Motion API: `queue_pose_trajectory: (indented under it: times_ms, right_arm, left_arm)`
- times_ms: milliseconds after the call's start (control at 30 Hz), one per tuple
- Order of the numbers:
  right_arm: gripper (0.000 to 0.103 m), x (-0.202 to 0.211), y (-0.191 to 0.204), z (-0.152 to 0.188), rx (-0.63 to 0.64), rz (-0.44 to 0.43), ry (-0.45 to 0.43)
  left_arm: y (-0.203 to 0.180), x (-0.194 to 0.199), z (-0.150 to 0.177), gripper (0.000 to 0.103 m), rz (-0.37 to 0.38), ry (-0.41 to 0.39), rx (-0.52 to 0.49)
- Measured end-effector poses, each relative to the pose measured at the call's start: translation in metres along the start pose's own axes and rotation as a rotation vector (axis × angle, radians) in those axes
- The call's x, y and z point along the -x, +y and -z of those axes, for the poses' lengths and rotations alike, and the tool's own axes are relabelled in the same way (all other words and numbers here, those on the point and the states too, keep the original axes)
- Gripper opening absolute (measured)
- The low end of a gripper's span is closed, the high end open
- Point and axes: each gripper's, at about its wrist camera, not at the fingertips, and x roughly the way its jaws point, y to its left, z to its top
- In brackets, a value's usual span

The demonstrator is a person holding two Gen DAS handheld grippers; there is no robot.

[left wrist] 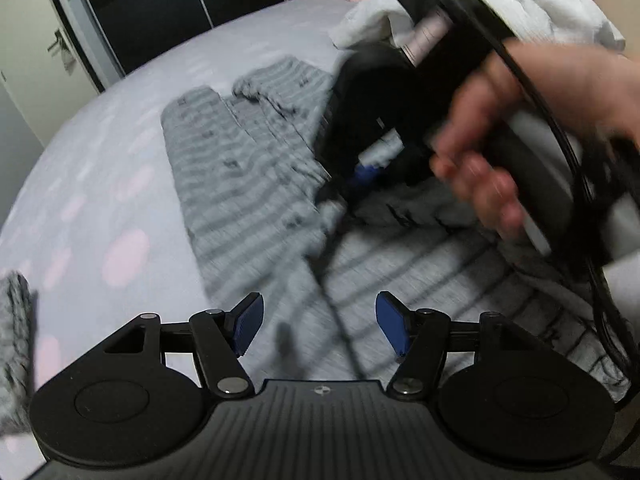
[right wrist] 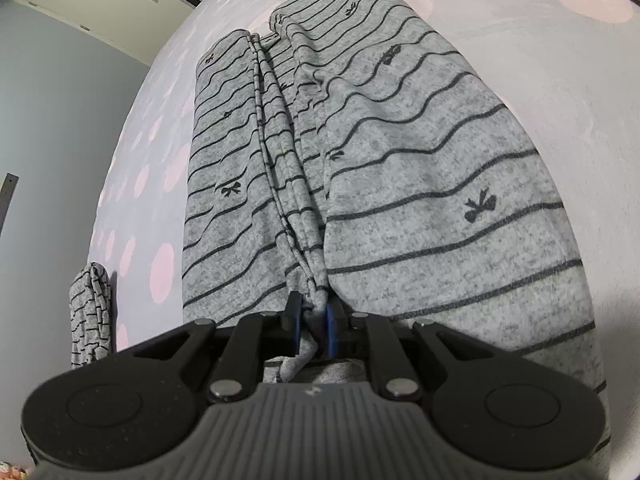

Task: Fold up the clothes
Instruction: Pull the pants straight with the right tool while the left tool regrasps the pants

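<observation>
two striped garments (right wrist: 400, 184), two grippers (right wrist: 312, 322)

Matt heathered knit garment (right wrist: 420, 200), cloth bedsheet (right wrist: 540, 60)

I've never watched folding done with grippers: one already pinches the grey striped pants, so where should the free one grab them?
Probably the near edge of the grey striped pants, coming down from above. The left gripper is open with nothing between its pads, hovering over flat fabric. The right gripper pinches a bunched fold, so a matching grip beside it on that edge should let both lift evenly.
</observation>
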Motion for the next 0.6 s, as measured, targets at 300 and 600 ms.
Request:
queue_pose_trajectory:
  times_ms: [300,600]
  right_arm:
    - [0.014,0.003,-0.003,0.004,-0.006,-0.036,-0.011]
    - [0.013,0.006,0.000,0.021,-0.076,-0.133,0.044]
  left_arm:
    - [0.021,-0.012,0.022,0.018,-0.157,0.027,0.110]
    - [0.049,0.005,0.044,0.008,-0.236,0.029,0.171]
